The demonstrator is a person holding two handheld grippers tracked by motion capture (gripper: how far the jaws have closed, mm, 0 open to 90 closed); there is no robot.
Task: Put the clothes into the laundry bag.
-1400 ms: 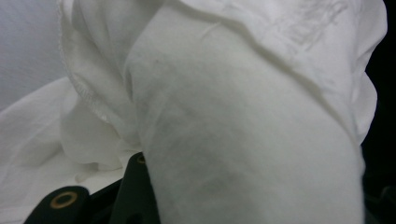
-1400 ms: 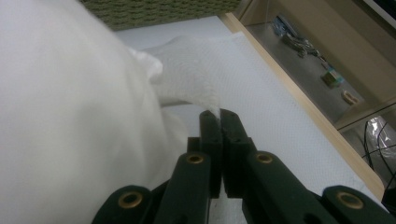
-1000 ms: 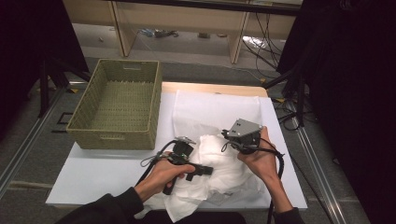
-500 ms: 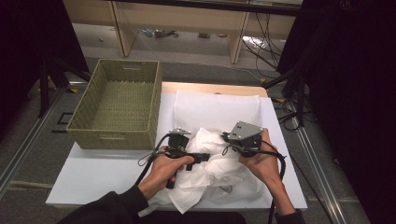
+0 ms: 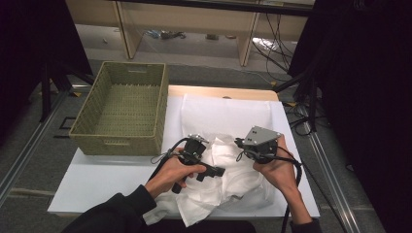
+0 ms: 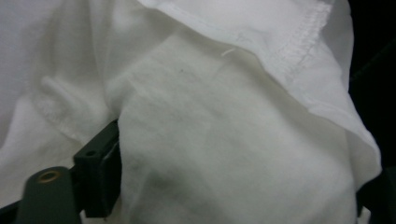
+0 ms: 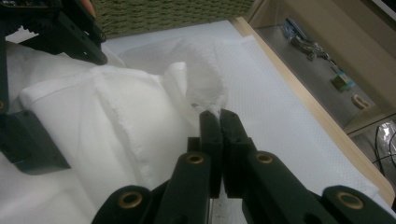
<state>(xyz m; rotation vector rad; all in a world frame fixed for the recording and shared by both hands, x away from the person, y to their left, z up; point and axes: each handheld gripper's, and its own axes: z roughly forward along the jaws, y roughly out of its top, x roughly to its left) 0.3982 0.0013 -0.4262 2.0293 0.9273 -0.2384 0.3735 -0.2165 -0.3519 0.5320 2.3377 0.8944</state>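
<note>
A crumpled white cloth (image 5: 233, 180) lies on the white table in front of the person. My left gripper (image 5: 206, 159) is at the cloth's left side. Its jaws have just been opening and stand wide, with a bulge of cloth (image 6: 233, 121) between them. One black finger (image 6: 100, 170) rests against the fabric. My right gripper (image 5: 239, 143), with its grey plate on top, comes in from the right. In its own view the right gripper (image 7: 218, 114) is shut on a pinched fold of the cloth (image 7: 93, 121), and the left gripper's fingers (image 7: 77, 32) show at the upper left.
An empty woven green basket (image 5: 119, 104) stands on the table's back left, and its wall (image 7: 163, 11) is just beyond the cloth. A white liner sheet (image 5: 228, 114) covers the table's right half. Low wooden shelves (image 5: 194, 36) with cables stand behind the table.
The left gripper's jaws have spread wider around the cloth. The cloth's folds have shifted and flattened a little. Both hands stay almost where they were.
</note>
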